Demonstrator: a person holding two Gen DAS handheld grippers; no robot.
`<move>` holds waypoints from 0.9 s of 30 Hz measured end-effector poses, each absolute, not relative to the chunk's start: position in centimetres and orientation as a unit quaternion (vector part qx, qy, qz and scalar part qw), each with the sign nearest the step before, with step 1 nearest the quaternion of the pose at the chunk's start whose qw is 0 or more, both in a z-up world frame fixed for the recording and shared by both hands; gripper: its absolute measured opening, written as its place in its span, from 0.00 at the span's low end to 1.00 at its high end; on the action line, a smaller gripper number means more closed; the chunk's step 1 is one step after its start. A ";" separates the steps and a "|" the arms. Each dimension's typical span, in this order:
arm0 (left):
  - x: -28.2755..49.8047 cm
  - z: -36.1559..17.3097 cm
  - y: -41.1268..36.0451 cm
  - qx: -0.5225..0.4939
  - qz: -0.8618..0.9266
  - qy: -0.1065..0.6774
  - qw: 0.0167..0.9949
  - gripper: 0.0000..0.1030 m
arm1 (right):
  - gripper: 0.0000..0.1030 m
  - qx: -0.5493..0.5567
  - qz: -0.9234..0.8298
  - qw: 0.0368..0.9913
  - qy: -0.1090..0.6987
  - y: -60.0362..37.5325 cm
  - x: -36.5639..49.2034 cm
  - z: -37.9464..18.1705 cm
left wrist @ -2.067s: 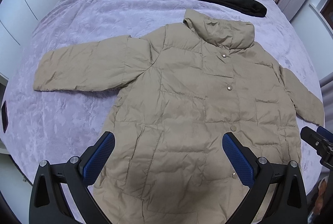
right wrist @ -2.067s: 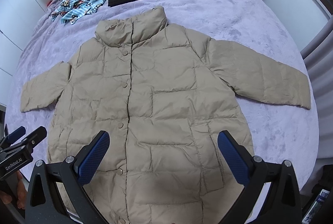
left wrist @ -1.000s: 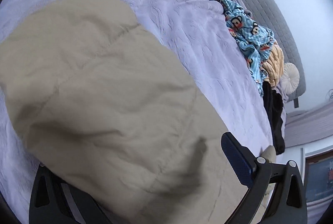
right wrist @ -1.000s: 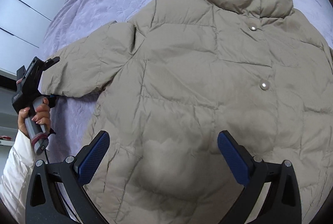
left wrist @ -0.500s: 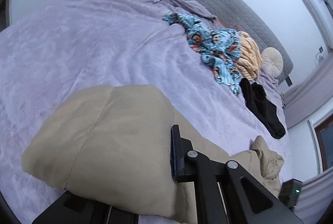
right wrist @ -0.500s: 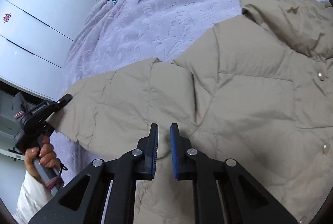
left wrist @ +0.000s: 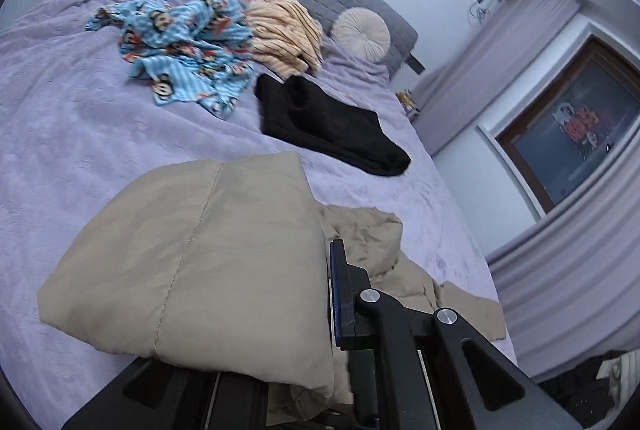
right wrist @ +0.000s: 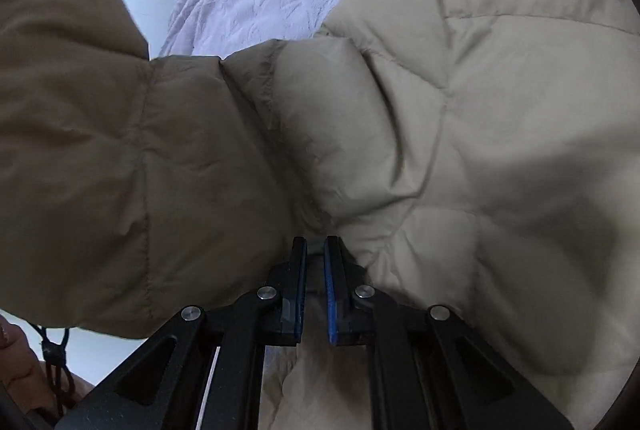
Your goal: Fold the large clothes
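You were on the first fold of the beige puffer jacket (right wrist: 480, 110): bringing its sleeve (left wrist: 192, 254) in across the body. The jacket lay spread on the lavender bed (left wrist: 60, 118), body flat and collar crumpled toward the headboard side, while the sleeve was lifted off the cover.

Your left claw (left wrist: 332, 294) was fully closed on the cuff end of that sleeve. Only one blue pad showed in the left wrist view; the padded fabric draped over the other and hid it, so the grip is read from the cloth bunched at the pad and hanging from it.

Your right claw (right wrist: 316, 262) was closing, its blue pads nearly together, with the tips pressed into the puffy fabric where sleeve meets body. A little fabric appeared to sit between the tips, though how much was caught I cannot tell; the down bulged around them on both sides.

As I judge it, the next move called for you to carry the cuff over the chest and lay the sleeve flat, with the right claw pinning the shoulder seam as a hinge. The filling is springy, so you would likely have needed to press the fold down before letting go. The blue patterned cloth (left wrist: 188, 42), striped top (left wrist: 284, 30) and black garment (left wrist: 324, 118) lay well apart, near the headboard.
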State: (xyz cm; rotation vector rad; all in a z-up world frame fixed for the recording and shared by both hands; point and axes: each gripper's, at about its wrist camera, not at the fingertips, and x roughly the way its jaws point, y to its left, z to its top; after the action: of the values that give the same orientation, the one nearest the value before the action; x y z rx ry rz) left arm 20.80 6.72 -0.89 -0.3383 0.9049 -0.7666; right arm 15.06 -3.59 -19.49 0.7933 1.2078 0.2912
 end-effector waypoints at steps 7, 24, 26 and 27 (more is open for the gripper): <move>14.6 -7.9 -8.6 0.043 -0.349 0.468 0.811 0.09 | 0.09 0.315 0.006 0.798 0.514 -16.2 6.4 -15.2; 8.2 -10.3 -5.6 0.150 -0.277 0.446 0.838 0.99 | 0.11 0.314 -0.086 0.791 0.519 -27.4 -1.5 -14.0; 8.8 -9.2 -2.1 0.112 -0.256 0.449 0.849 0.99 | 0.19 0.292 -0.074 0.797 0.524 -26.4 -0.7 -13.2; 9.6 -8.8 -0.1 0.089 -0.242 0.452 0.854 0.99 | 0.40 0.277 -0.069 0.802 0.525 -25.7 -0.2 -12.6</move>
State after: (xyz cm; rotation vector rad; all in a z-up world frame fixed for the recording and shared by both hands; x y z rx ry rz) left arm 9.64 -0.15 -8.82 0.1873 0.9510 -0.5086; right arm -0.24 -25.72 -12.60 0.5944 1.1244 -0.1471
